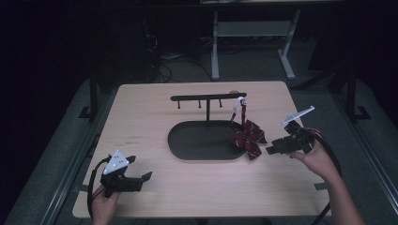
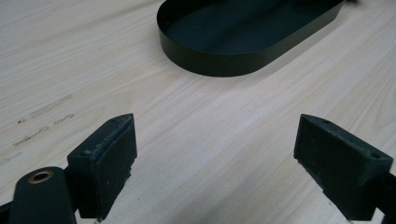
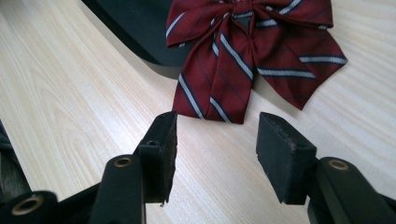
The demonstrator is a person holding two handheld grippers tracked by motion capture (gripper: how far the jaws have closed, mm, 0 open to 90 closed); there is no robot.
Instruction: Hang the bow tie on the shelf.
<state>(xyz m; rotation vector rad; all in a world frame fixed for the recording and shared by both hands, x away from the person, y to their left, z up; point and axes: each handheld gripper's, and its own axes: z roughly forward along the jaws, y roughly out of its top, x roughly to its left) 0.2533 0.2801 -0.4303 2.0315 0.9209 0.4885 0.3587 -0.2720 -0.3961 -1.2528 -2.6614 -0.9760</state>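
Observation:
A dark red bow tie with pale stripes [image 1: 247, 136] hangs by its white strap from the right end of a black T-shaped hook stand [image 1: 208, 98]. Its tails drape over the right rim of the stand's black oval tray [image 1: 187, 140] onto the table. In the right gripper view the bow tie [image 3: 252, 51] lies just beyond my right gripper [image 3: 215, 144], whose jaws stand open and empty. That right gripper [image 1: 273, 149] sits just right of the tie. My left gripper [image 1: 140, 169] rests open and empty near the front left corner, with the tray [image 2: 224, 60] farther ahead of its jaws [image 2: 215, 163].
The light wooden table [image 1: 141, 112] holds the stand and tray at its middle. Beyond the far edge stand a white desk frame [image 1: 253, 42] and loose cables on a dark floor. Cables trail from both grippers off the front edge.

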